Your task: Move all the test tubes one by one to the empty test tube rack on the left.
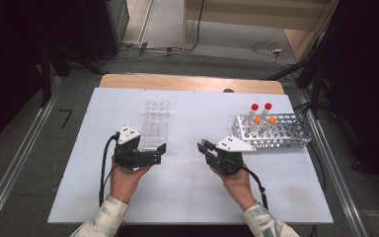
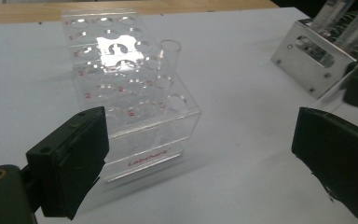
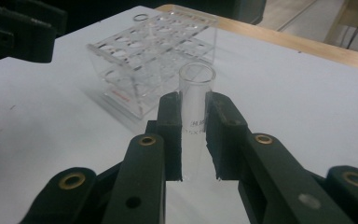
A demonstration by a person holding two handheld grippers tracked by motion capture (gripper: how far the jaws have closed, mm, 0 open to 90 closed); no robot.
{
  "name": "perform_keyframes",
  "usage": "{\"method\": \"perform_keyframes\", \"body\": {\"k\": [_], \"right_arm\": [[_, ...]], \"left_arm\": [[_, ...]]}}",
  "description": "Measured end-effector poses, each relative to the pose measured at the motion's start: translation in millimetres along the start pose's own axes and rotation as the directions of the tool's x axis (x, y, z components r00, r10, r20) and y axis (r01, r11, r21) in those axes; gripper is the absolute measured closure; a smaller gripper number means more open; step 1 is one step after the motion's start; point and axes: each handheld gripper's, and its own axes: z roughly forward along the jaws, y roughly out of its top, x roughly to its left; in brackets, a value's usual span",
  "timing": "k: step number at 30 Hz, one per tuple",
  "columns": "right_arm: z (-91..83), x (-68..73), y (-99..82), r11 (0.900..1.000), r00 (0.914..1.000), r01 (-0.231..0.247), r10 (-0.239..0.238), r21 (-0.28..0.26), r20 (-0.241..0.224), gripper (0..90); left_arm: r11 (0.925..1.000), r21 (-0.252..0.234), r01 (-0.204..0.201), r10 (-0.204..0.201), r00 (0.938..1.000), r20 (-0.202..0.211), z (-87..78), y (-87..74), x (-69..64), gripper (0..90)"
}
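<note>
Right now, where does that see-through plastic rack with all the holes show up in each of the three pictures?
High view: the clear rack lies left of centre on the white table, just beyond the left gripper.
Left gripper view: upper left of centre, one glass tube standing in it.
Right gripper view: upper left, behind the empty tube held by the right gripper.
Shared landmark: the table's wooden far edge.

The high view looks down and forward on the whole table (image 1: pixel 187 197) from far. The left gripper view looks low and close at the clear rack (image 2: pixel 121 79), centre-left in frame. The right gripper view also shows this rack (image 3: pixel 149 51), upper left.
</note>
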Motion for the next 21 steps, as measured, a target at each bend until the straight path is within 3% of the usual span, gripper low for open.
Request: {"method": "perform_keyframes", "body": {"k": [5,8,15,21], "right_arm": [[10.2,13.5,1.0,1.0,0.9997,0.002,-0.002,0.007,-0.026,73.5],[14.7,22.4,3.1,1.0,0.999,-0.003,0.003,0.003,-0.044,73.5],[25.1,45.8,8.5,0.9998,0.9978,0.02,-0.02,-0.001,-0.064,73.5],[32.7,56.6,10.8,0.9992,0.9958,0.04,-0.039,0.008,-0.083,73.5]], "left_arm": [[0.9987,-0.03,-0.042,0.042,0.999,0.018,-6.7,4.5,-10.4,4.6],[0.9983,-0.035,-0.047,0.048,0.9987,0.017,-9.9,7.7,-17.2,6.1],[0.9971,-0.039,-0.065,0.067,0.9964,0.052,-12.1,8.6,-30.7,15.2],[0.9968,-0.025,-0.076,0.077,0.9929,0.09,-8.2,7.2,-31.3,27.0]]}}
